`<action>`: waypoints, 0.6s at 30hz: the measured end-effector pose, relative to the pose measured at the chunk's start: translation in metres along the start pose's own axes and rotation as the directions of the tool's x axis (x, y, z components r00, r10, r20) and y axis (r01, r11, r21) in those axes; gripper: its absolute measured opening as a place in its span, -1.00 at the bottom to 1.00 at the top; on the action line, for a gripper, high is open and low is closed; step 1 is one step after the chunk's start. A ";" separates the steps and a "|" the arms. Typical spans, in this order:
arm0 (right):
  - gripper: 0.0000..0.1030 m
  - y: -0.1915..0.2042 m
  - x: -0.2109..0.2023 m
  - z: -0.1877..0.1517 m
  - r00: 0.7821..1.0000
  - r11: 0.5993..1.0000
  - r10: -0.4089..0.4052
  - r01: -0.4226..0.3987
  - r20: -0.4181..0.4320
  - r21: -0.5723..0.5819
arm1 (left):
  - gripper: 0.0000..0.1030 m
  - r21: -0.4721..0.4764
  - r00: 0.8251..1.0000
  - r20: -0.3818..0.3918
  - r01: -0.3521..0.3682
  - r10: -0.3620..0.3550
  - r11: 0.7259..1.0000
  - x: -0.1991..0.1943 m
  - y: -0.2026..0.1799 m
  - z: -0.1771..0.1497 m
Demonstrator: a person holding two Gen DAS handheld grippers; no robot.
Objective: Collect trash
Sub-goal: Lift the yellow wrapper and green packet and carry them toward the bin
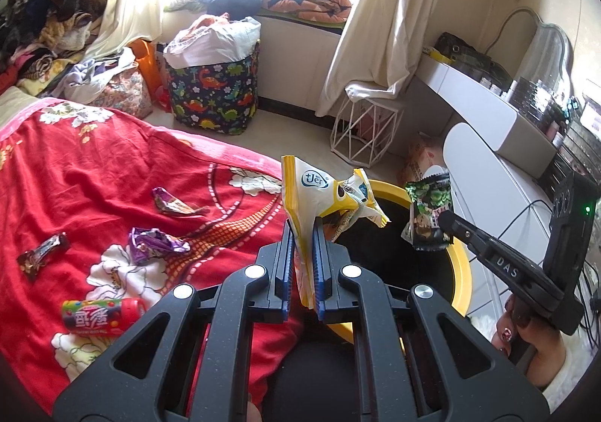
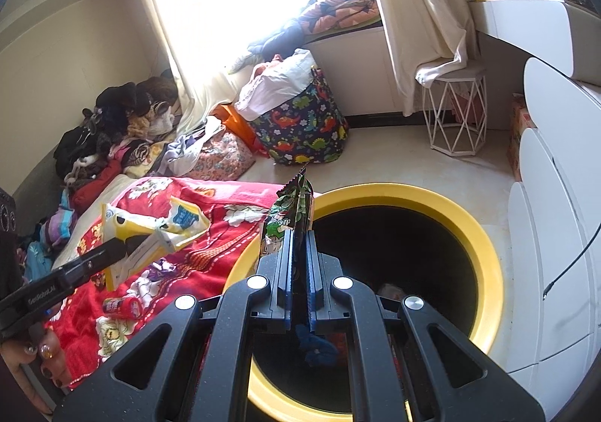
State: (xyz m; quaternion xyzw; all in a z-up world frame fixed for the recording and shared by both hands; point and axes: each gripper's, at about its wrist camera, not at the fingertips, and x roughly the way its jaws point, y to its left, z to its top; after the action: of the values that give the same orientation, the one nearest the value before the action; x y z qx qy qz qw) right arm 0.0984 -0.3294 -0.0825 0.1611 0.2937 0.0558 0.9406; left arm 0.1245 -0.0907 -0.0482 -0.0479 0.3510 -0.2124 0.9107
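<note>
My left gripper [image 1: 303, 234] is shut on a yellow and white wrapper [image 1: 311, 196], held at the near rim of the yellow-rimmed trash bin [image 1: 460, 271]. My right gripper [image 2: 299, 238] is shut on a green snack wrapper [image 2: 289, 211], held over the left rim of the bin [image 2: 484, 245]. The green wrapper [image 1: 430, 213] and right gripper [image 1: 449, 221] also show in the left wrist view, over the bin. The yellow wrapper [image 2: 150, 230] and left gripper [image 2: 120, 247] show in the right wrist view above the red bedspread. On the bedspread lie purple wrappers [image 1: 156, 243], a brown bar wrapper [image 1: 41, 254] and a candy tube [image 1: 99, 316].
The red bedspread [image 1: 94, 177] borders the bin on the left. A dinosaur-print hamper [image 1: 214, 91], a white wire stool [image 1: 362, 129] and a white dresser [image 2: 552, 234] stand around the floor. Clothes pile up at the far left [image 2: 112, 136]. Some trash lies inside the bin [image 2: 388, 290].
</note>
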 end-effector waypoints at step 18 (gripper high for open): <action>-0.88 -0.034 0.009 -0.005 0.996 0.995 -0.087 0.088 -0.024 0.054 | -0.90 0.062 0.998 -0.067 0.025 -0.020 0.998 0.026 -0.030 -0.013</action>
State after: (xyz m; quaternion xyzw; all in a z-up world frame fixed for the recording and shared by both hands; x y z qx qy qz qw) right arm 0.1034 -0.3579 -0.1022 0.1732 0.3119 0.0082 0.9342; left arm 0.1222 -0.1275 -0.0671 -0.0162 0.3735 -0.2350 0.8972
